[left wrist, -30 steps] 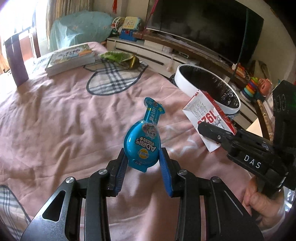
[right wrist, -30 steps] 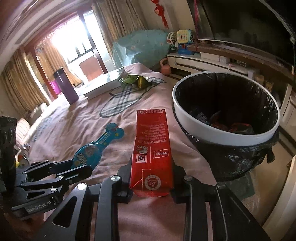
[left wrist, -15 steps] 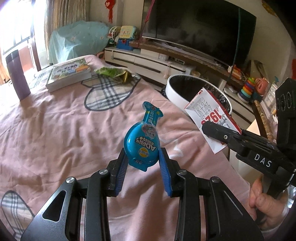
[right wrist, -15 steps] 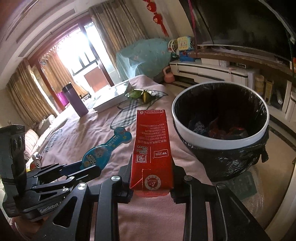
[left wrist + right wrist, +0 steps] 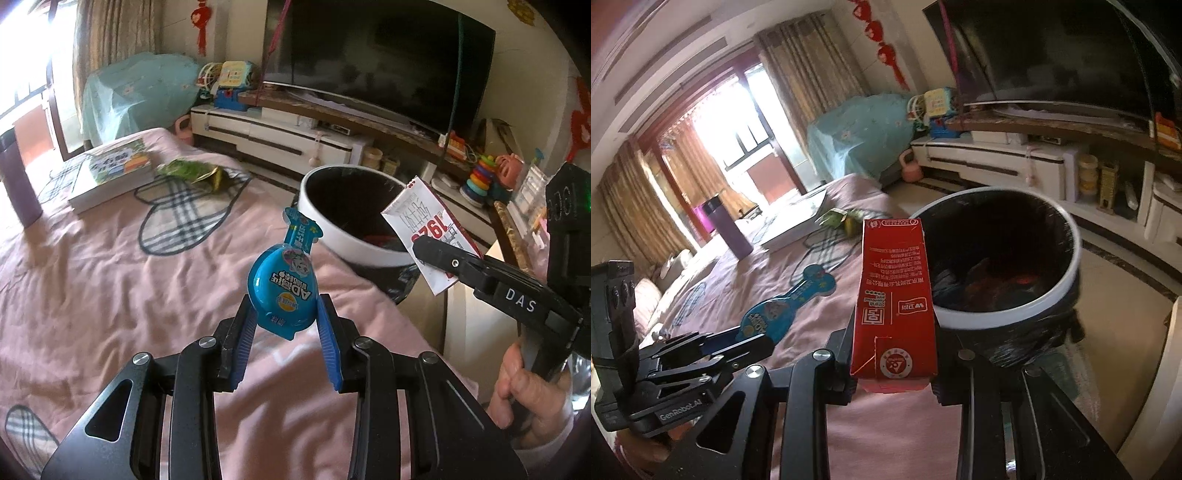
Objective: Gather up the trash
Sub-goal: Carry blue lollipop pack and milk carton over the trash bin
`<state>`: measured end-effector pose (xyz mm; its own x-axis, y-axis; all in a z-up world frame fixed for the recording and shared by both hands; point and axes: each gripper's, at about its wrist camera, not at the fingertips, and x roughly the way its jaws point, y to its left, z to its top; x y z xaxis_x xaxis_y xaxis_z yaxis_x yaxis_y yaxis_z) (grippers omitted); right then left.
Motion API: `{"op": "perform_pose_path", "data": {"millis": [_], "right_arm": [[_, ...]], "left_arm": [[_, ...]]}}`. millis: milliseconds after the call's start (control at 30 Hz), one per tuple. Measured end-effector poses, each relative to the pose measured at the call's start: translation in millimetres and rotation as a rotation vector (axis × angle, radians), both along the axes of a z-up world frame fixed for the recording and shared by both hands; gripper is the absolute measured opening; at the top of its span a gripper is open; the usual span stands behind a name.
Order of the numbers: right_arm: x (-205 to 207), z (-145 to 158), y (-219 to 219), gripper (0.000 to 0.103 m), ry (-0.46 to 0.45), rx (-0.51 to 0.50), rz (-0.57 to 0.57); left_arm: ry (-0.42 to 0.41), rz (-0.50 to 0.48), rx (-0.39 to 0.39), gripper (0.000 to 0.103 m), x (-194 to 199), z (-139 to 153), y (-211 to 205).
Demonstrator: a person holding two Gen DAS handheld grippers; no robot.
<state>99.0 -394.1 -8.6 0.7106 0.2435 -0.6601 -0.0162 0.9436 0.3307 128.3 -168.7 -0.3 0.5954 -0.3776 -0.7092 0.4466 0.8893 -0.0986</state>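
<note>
My left gripper (image 5: 284,314) is shut on a blue snack package (image 5: 283,284) and holds it above the pink bed cover; it shows in the right wrist view (image 5: 783,310) too. My right gripper (image 5: 895,363) is shut on a red carton (image 5: 895,291), raised beside the white-rimmed trash bin (image 5: 1067,288) lined with a black bag; the carton (image 5: 428,225) and bin (image 5: 332,236) also show in the left wrist view. The bin holds some wrappers. A green wrapper (image 5: 188,171) lies on the bed near a book.
A book (image 5: 110,175) and a purple tumbler (image 5: 18,184) stand at the far side of the bed. A TV (image 5: 376,62) on a long white stand (image 5: 280,136) runs behind the bin. Toys sit on the stand at right.
Both grippers have risen with their loads, so the bed and bin look lower and farther. The red carton has come nearer the bin's rim.
</note>
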Motion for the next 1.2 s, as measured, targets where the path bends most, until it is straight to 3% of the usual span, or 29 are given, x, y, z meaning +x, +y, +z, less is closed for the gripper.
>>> {"op": "perform_pose_path", "data": {"millis": [300,933,1000,1033,1200], "right_arm": [[6.7,2.8,-32.5,0.030,0.000,-0.009,-0.060],[38.9,5.3,-66.5,0.030,0.015,-0.027,-0.074],[42.3,5.2,-68.5,0.030,0.019,-0.031,-0.072],[44.0,4.7,-69.2,0.030,0.021,-0.033,-0.071],[49.5,1.6,-74.0,0.030,0.034,-0.030,-0.070]], "left_arm": [[-0.007,-0.045,-0.005,0.031,13.4,9.5,-29.8],[-0.023,-0.099,0.016,0.029,39.1,21.6,-81.7],[-0.024,-0.103,0.019,0.027,41.1,21.7,-85.6],[-0.022,-0.105,0.020,0.015,42.3,21.5,-87.5],[-0.013,-0.110,0.029,0.015,47.8,18.6,-95.7]]}}
